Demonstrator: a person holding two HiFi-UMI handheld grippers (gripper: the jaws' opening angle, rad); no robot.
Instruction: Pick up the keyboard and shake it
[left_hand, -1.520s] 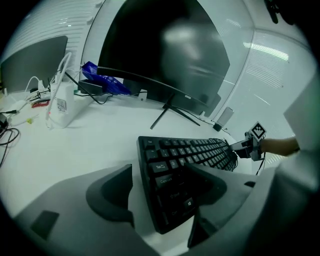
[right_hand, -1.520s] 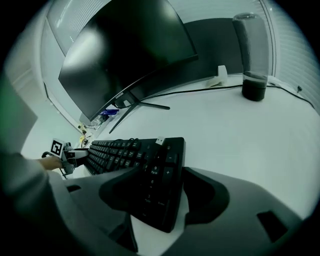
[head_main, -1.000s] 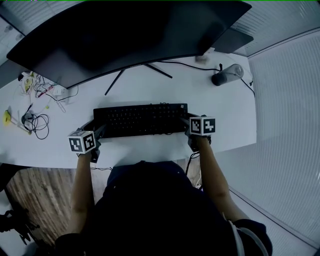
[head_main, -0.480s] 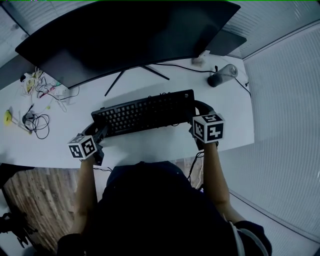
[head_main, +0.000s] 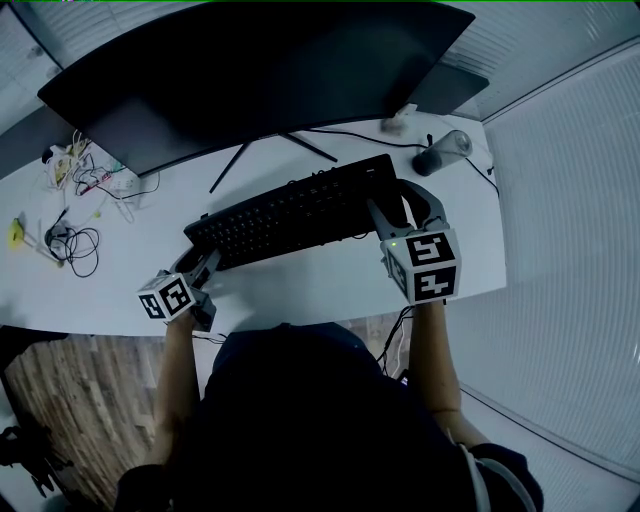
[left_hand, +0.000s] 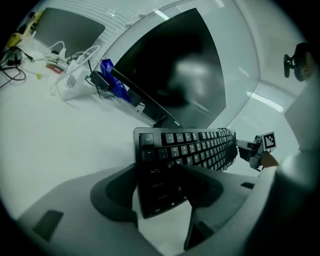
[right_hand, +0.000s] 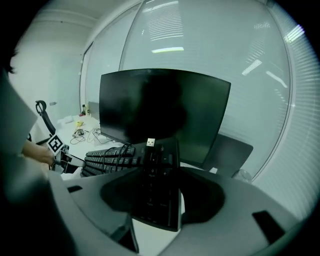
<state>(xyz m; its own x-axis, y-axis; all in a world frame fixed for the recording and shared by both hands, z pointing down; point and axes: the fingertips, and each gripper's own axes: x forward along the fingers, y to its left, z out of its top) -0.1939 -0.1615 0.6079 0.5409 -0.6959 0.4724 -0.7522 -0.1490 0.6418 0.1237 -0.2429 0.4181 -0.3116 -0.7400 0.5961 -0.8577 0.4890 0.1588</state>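
Now the left claw (left_hand: 157, 172) and the right claw (right_hand: 157, 180), jaws just closing tighter, are gripping the keyboard (head_main: 290, 212) by its ends, tilted for shaking.

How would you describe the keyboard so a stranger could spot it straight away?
Find the white desk with the big curved black monitor; just in front of its stand is a long black keyboard. It alone is clamped at both ends, by the left gripper and the right gripper, whose fingers have just been closing on it.
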